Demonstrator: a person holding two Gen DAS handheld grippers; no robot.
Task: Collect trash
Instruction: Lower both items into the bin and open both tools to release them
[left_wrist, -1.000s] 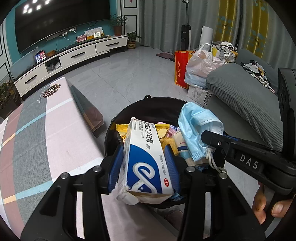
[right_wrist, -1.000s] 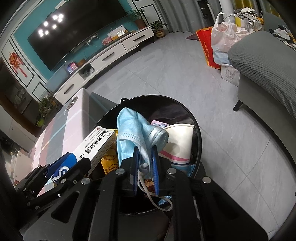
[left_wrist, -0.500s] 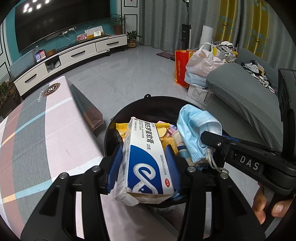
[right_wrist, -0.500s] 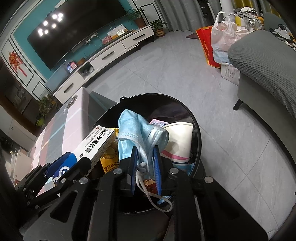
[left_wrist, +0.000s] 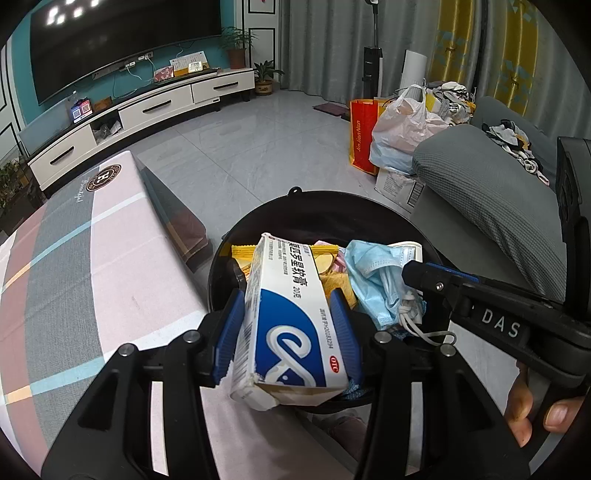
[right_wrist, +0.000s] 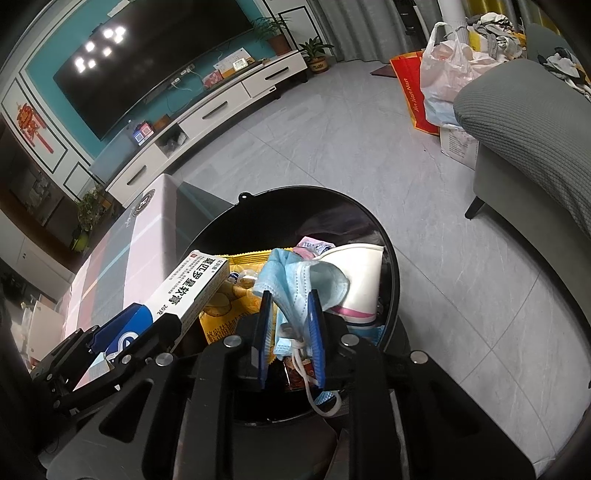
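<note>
Two tongs hang over the round black trash bin (left_wrist: 373, 206), each loaded. Left tongs (left_wrist: 288, 325) are clenched on a white and blue cardboard medicine box (left_wrist: 291, 317), held lengthwise between the blue pads (left_wrist: 229, 332), its far end projecting over the bin opening and its torn near flap toward the camera. Right tongs (right_wrist: 290, 332) grasp a crumpled light-blue disposable face mask (right_wrist: 295, 280); the blue pads (right_wrist: 316, 332) stand a little apart with the mask fabric pinched between them, and a white ear loop (right_wrist: 314, 398) dangles below. Mask and box are both above the bin, not resting in it. Inside the bin lie a yellow snack wrapper (right_wrist: 225, 306), a white paper cup with a pink stripe (right_wrist: 360, 280) on its side, and a small pink packet (right_wrist: 314, 245). Bin stands on grey tiled floor (left_wrist: 236, 155), just beside the surface covered in a pink and grey checked cloth (left_wrist: 74, 266). Grey sofa (right_wrist: 524, 122) is to the right, a red shopping bag (left_wrist: 364, 134) and pale plastic bag (left_wrist: 402, 125) beyond it.
</note>
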